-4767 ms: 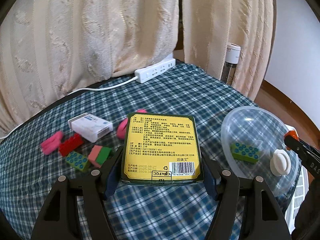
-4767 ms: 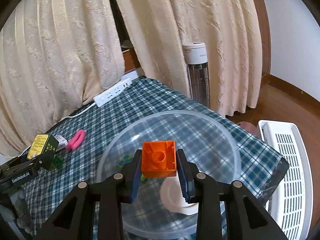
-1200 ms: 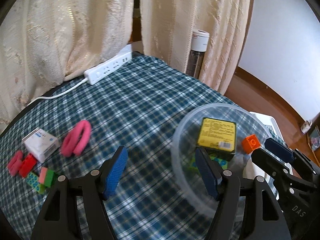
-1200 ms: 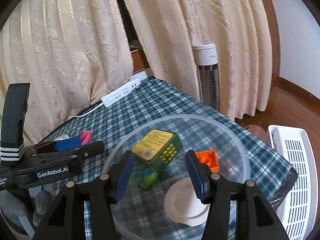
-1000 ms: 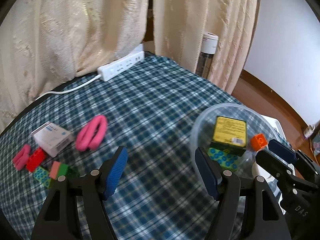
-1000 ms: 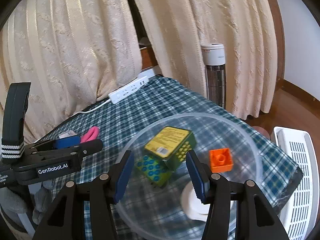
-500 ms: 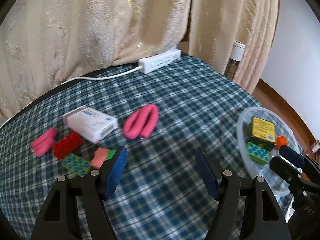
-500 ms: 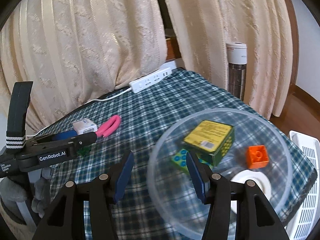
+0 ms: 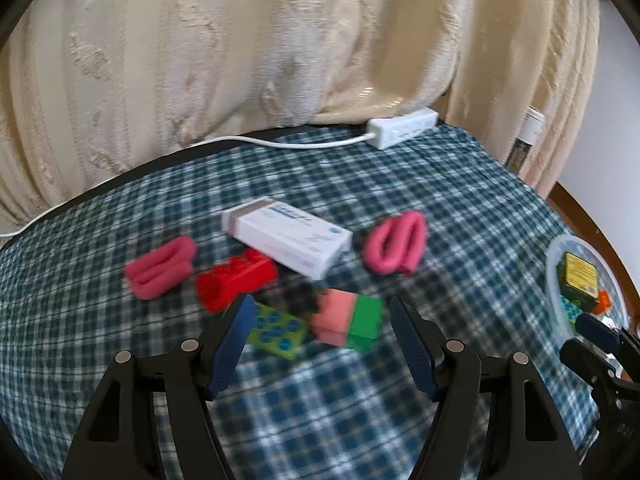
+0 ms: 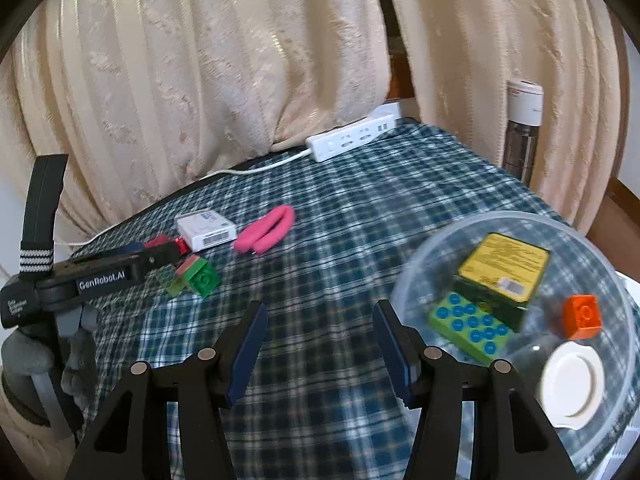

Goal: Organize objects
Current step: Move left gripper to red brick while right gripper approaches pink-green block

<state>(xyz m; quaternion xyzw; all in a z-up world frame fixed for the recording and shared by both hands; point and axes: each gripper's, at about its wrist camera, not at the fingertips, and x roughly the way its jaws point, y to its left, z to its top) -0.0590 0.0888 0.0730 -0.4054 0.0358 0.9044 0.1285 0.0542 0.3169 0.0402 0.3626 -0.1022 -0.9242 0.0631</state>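
Where lettering shows, left claw [image 10: 160, 258] reads "GenRobot.AI".

The only words that read clearly are "GenRobot.AI", in white letters along the black side of the left gripper [image 10: 160, 256], at the left edge of the right wrist view. Further down its handle, at the far left, sits a second small white line, too tiny to make out.

The yellow box [image 10: 504, 268] inside the clear bowl [image 10: 404, 280], at right, carries dense dark print and a barcode sticker, none of it readable. The white box [image 10: 206, 230], left of centre, shows a barcode on its end and blue lettering on top [image 9: 288, 232], blurred in both views.
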